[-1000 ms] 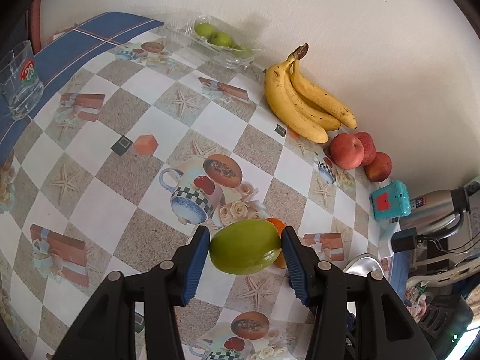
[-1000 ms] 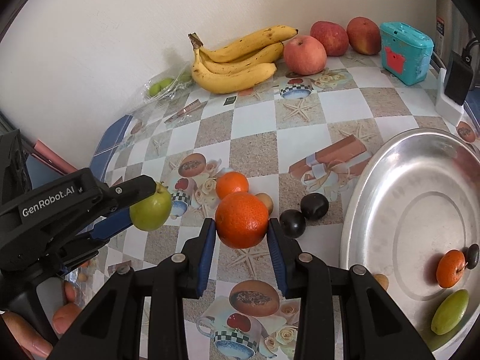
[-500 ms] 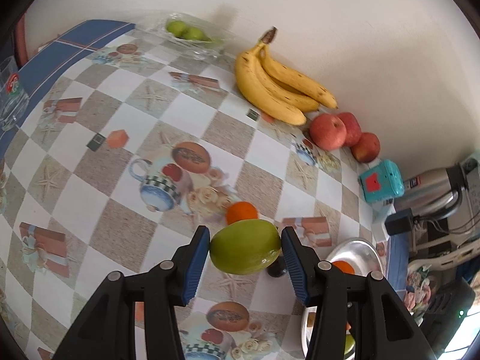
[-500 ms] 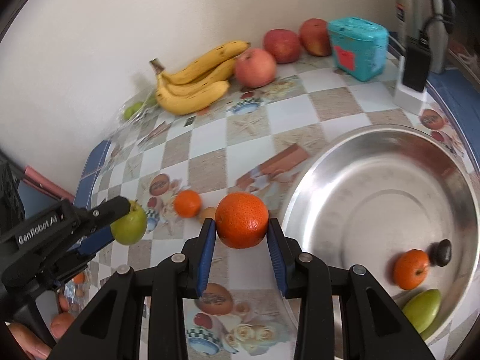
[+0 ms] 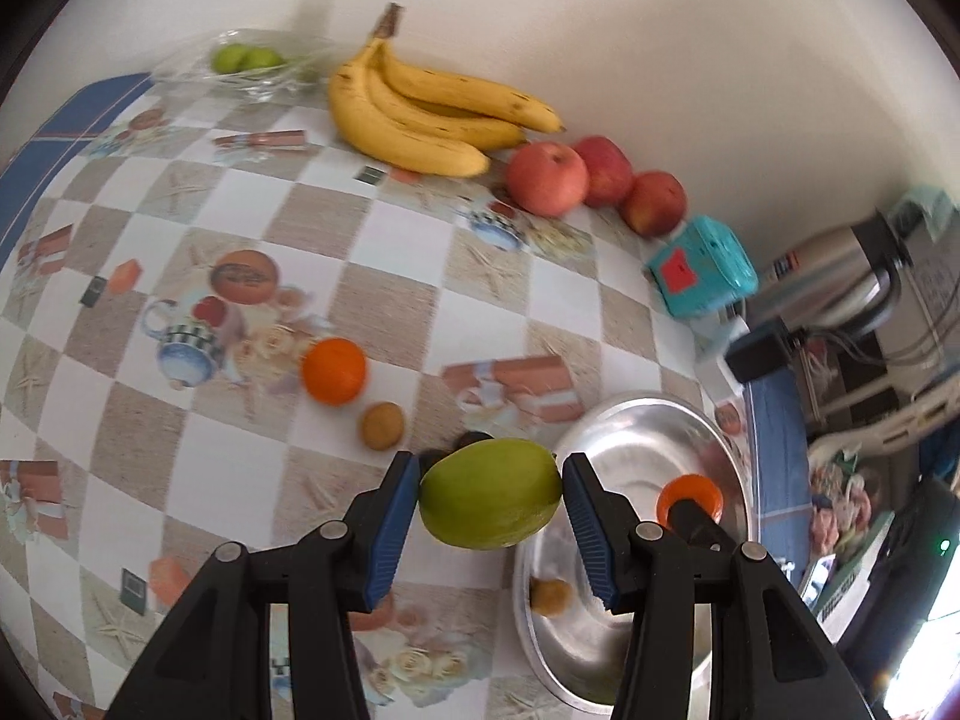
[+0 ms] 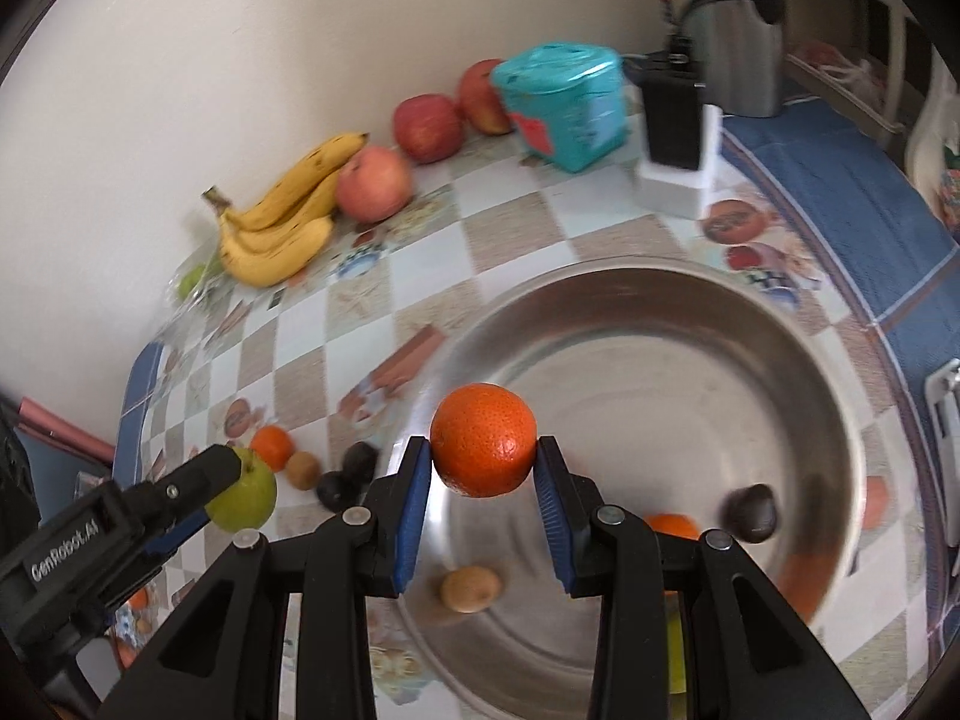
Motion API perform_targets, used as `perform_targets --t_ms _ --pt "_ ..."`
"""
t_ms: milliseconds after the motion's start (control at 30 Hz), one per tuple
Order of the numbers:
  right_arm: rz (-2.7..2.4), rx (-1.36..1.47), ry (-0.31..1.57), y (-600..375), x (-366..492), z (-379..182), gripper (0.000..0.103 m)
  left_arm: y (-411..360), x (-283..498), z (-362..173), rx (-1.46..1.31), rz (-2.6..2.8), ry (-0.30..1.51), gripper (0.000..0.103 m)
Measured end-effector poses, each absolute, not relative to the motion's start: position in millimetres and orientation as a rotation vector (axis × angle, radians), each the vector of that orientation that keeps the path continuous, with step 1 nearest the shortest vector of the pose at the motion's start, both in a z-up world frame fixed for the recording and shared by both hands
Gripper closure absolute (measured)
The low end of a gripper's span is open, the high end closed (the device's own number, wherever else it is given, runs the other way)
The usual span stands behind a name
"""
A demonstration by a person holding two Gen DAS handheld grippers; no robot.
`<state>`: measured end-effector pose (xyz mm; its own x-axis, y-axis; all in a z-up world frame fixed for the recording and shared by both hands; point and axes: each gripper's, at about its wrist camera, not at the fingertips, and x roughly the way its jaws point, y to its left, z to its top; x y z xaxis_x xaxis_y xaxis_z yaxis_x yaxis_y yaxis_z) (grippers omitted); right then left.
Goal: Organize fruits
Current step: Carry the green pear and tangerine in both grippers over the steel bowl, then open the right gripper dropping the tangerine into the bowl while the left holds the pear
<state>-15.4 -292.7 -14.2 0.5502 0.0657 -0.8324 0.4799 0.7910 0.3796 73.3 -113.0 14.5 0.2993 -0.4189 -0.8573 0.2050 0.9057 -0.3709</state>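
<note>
Left gripper (image 5: 489, 504) grips one green fruit (image 5: 489, 495); three apples (image 5: 546, 177); three bananas (image 5: 420, 120)

Each black tool (image 5: 489, 501) has blue ribbed pads (image 6: 414, 519), silver screws and white "GenRobot.AI" lettering.

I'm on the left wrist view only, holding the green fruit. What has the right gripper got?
Observer: The right gripper is shut on an orange, pinched on both sides.
Operator: Is it over the metal pan?
Observer: In the right wrist view the orange shows just inside the metal pan, at its left rim.
Operator: Anything in the pan that I'm missing?
Observer: A dark fruit lies in it beside a second orange, to the right of the jaws.
</note>
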Motion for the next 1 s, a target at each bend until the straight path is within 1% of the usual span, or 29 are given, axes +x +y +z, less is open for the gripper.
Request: perform_targets --t_ms 533,733,1000 --pt "-0.361 0.642 0.940 -330.5 -43.0 -3.3 0.066 -170.3 42.4 14.5 -0.060 -0.543 1.185 0.050" --pt "-0.361 0.631 0.945 -330.3 -44.0 -2.1 0.066 -184.4 32.9 3.5 0.006 -0.546 1.188 0.050" --pt "-0.378 0.613 0.991 -331.2 -42.9 -13.7 0.066 -193.4 26.4 -11.4 0.064 -0.541 1.205 0.050"
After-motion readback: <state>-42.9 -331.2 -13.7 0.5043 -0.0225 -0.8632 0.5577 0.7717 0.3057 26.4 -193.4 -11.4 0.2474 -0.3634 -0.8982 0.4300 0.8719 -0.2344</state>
